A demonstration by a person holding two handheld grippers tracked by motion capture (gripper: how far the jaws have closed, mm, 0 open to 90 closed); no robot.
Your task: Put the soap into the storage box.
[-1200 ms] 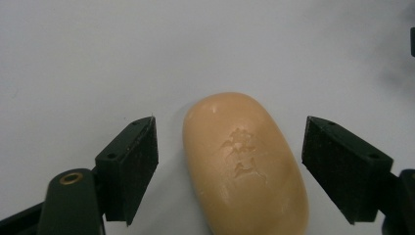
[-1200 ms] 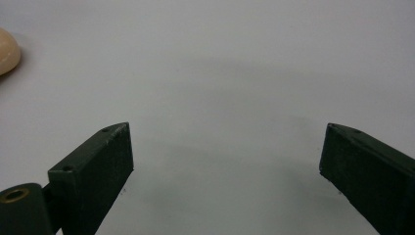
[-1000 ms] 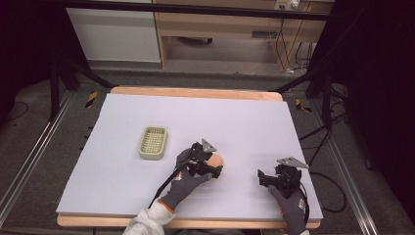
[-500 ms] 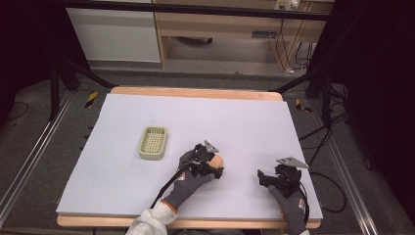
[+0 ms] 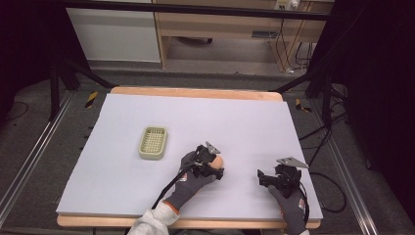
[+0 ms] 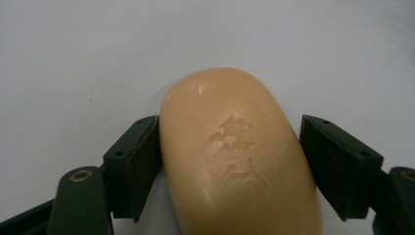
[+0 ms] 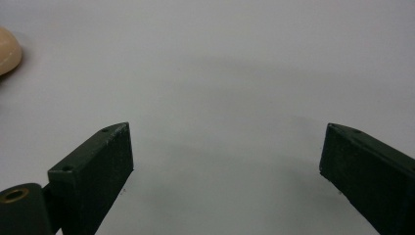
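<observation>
The soap (image 6: 240,156) lies on the table (image 5: 147,196) right between the jaws of my left gripper (image 6: 235,166), its long axis running straight away from me along the jaws — so I am gripping across its short width. One jaw touches its side; the other looks to stand just off the far side, so I judge the pinch not quite closed. It is a smooth, rounded, tan bar with characters pressed into its top, waxy and likely slippery under hard black pads. My right gripper (image 7: 225,181) is spread wide over bare table, the soap well off to its left — the left hand (image 5: 188,178) is plainly the nearer. The ribbed pale-green soap dish (image 5: 153,143) sits near, beyond and to the left.
</observation>
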